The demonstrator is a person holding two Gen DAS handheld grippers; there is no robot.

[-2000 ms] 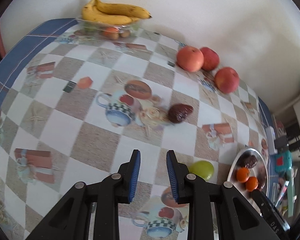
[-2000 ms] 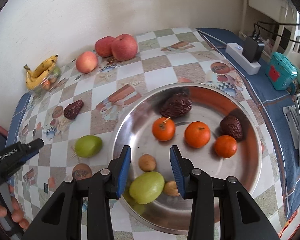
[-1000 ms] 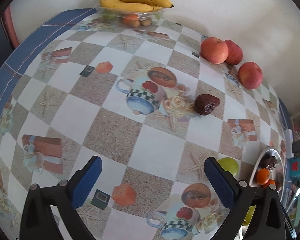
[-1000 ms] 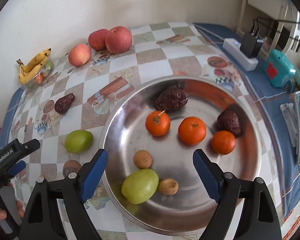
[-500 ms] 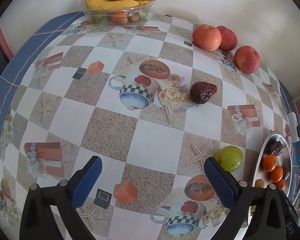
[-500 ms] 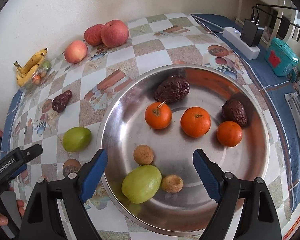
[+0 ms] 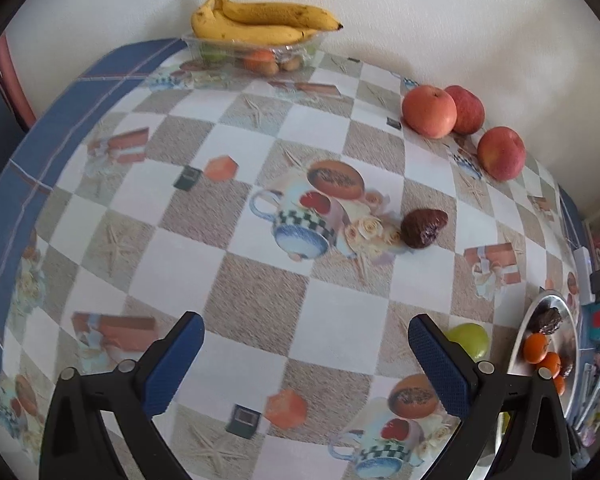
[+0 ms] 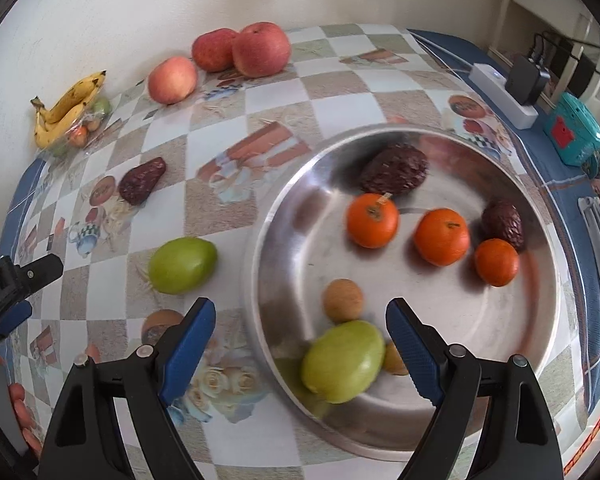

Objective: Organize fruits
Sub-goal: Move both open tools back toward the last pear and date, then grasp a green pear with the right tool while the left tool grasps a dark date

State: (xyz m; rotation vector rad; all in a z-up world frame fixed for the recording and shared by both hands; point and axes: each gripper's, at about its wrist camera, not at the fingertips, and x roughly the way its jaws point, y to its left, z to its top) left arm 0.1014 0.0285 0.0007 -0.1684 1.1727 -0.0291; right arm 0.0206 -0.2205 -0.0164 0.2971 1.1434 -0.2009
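My left gripper point(image 7: 305, 358) stands wide open above the checked tablecloth, holding nothing. A dark red date point(image 7: 423, 227) lies ahead of it, and a green fruit point(image 7: 469, 339) sits just behind its right finger. My right gripper point(image 8: 300, 342) is open over the near rim of the steel plate point(image 8: 540, 320). The plate holds a green fruit point(image 8: 342, 361), two small brown fruits, three oranges point(image 8: 442, 237) and two dark dates point(image 8: 394, 169). Another green fruit point(image 8: 181, 265) and a date point(image 8: 141, 186) lie on the cloth left of the plate.
Three apples point(image 7: 430, 111) line the wall at the back. Bananas point(image 7: 260, 24) rest on a clear tub of small fruit in the far corner. A white power strip point(image 8: 500, 94) and a teal box point(image 8: 574, 130) sit right of the plate. The left gripper body point(image 8: 8, 288) shows at the left edge.
Both grippers went from nearly shut to wide open. The right view has shifted left, so the plate now sits further right. The left view has swung slightly; the fruits have stayed in place.
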